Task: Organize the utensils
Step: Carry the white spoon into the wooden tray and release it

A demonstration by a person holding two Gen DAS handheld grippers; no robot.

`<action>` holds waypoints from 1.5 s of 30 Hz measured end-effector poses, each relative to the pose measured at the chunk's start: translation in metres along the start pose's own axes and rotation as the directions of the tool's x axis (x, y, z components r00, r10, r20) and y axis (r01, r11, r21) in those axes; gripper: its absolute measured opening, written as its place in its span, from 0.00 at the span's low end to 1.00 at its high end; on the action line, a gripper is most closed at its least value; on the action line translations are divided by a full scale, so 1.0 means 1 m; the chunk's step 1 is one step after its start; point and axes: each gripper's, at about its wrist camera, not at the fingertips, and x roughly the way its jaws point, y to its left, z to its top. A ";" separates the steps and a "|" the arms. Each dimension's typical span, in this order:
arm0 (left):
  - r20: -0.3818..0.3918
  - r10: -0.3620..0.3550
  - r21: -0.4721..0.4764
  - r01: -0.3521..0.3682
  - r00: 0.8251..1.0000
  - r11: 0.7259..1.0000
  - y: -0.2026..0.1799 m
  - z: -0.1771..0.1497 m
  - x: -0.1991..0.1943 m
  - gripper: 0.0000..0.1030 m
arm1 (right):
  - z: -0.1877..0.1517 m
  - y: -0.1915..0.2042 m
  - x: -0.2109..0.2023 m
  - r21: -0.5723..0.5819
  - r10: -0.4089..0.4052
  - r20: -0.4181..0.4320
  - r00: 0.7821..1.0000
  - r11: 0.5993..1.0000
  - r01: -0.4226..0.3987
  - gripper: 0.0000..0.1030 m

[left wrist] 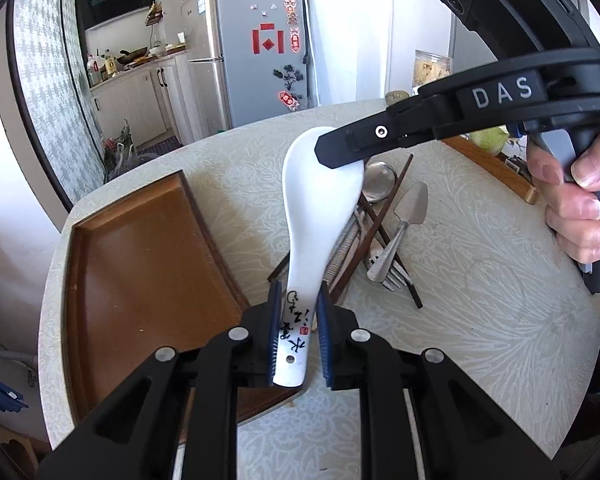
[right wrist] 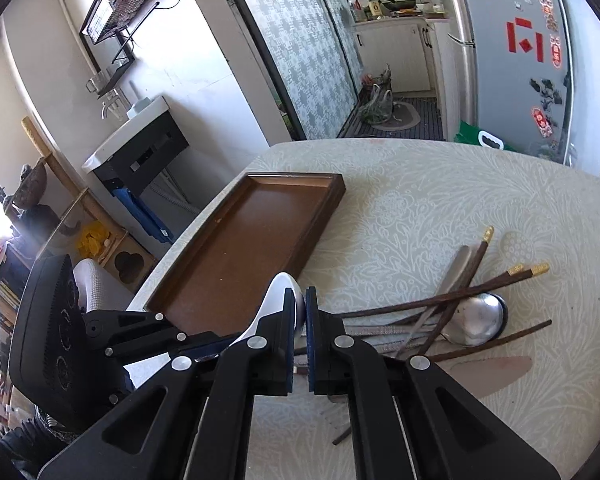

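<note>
Left gripper (left wrist: 298, 320) is clamped on the handle of a white ceramic spoon (left wrist: 320, 196), both blue pads (left wrist: 274, 320) pressed against the handle's sides near its holed end; black calligraphy is seen on the handle between them. The spoon is held off the surface (left wrist: 480, 280), its bowl raised over the utensil pile. Right gripper (right wrist: 300, 308) is pressed nearly together on the edge of the same spoon's bowl; in the left wrist view its black finger (left wrist: 340, 148) is seen lying across the bowl rim, with a person's hand (left wrist: 576, 208) wrapped around the grip at the right. So the spoon is pinched at both ends, handle by the left, bowl by the right. A brown wooden tray (left wrist: 140, 264) is set at the left edge of the surface, just beside the spoon; nothing is seen inside it. The pile is located near the middle of the surface, under and beyond the spoon: a metal spoon (right wrist: 476, 318) with its bowl up, dark wooden chopsticks (right wrist: 460, 300) with gold tips crossing it, a small metal spatula-shaped utensil (left wrist: 408, 208) and a fork (left wrist: 394, 278) whose tines are partly covered. A second wooden tray edge (left wrist: 496, 168) is visible at the far right of the surface.
</note>
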 end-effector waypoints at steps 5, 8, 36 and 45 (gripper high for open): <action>-0.001 0.055 -0.050 -0.055 0.999 0.997 0.034 -0.005 -0.012 0.18 | 0.022 0.029 0.027 -0.056 0.035 -0.015 0.999 0.998 -0.036 0.05; -0.020 0.083 -0.079 -0.084 0.996 0.993 0.054 -0.012 -0.013 0.18 | 0.034 0.038 0.052 -0.071 0.061 -0.042 0.997 0.995 -0.064 0.05; -0.122 0.179 -0.245 -0.204 0.976 0.948 0.125 -0.047 0.009 0.25 | 0.051 0.063 0.186 -0.087 0.099 -0.219 0.971 0.989 -0.120 0.58; 0.023 0.147 -0.229 -0.138 0.989 0.964 0.100 -0.040 -0.035 0.79 | 0.048 0.012 0.088 -0.037 0.025 -0.094 0.995 0.999 -0.028 0.82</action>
